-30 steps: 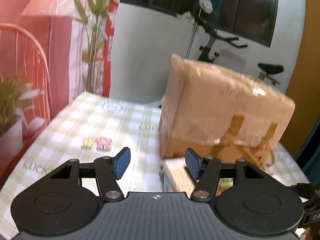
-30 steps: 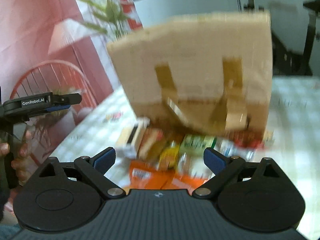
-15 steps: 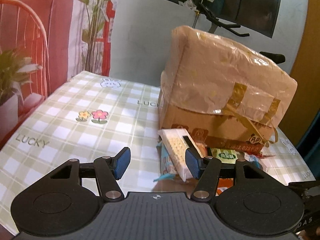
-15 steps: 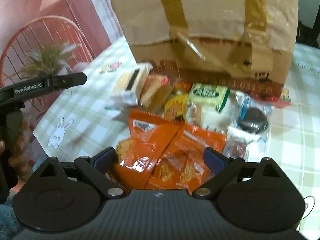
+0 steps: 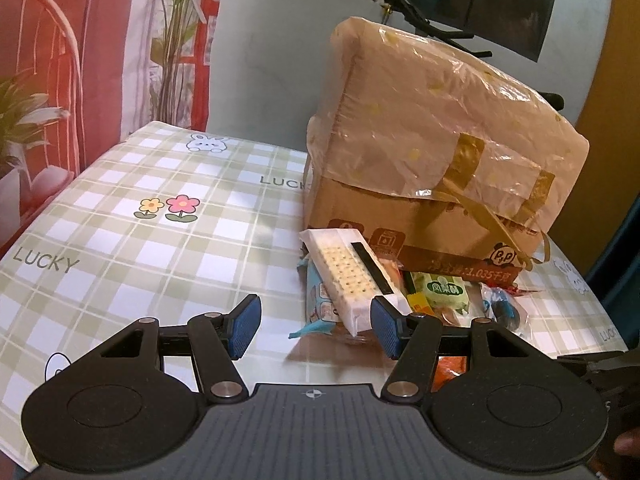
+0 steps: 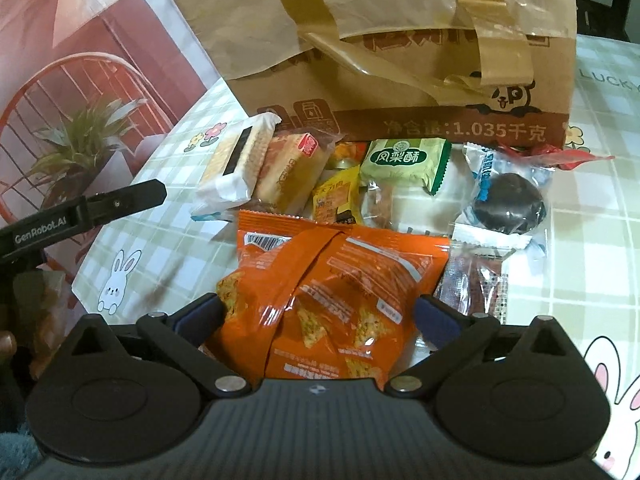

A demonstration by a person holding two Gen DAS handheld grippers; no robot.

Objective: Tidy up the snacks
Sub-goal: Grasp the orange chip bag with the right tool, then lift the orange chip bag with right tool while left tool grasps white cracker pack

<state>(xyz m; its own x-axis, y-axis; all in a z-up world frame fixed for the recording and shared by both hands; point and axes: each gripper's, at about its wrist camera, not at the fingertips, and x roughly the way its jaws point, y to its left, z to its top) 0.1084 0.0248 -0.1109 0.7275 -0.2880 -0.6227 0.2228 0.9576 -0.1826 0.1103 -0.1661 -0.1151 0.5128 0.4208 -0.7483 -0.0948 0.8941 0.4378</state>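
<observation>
Checked green-and-white tablecloth (image 5: 120, 240) covers the table; a cardboard box (image 5: 420, 216) draped in a plastic bag stands at twelve o'clock, likely the store for the snacks heaped against its near side. Right gripper (image 6: 318, 316): jaws have just been opening, now wide, straddling the orange chip bags (image 6: 336, 280) without pinching, apparently lining up a first pick. Left gripper (image 5: 316, 332): half open, empty, white cracker pack (image 5: 348, 280) just beyond at one o'clock. Pineapple cake packet (image 6: 404, 160) untouched, near the box.

Glossy orange foil chip packets (image 6: 340, 280); cardboard box (image 6: 400, 92)
</observation>
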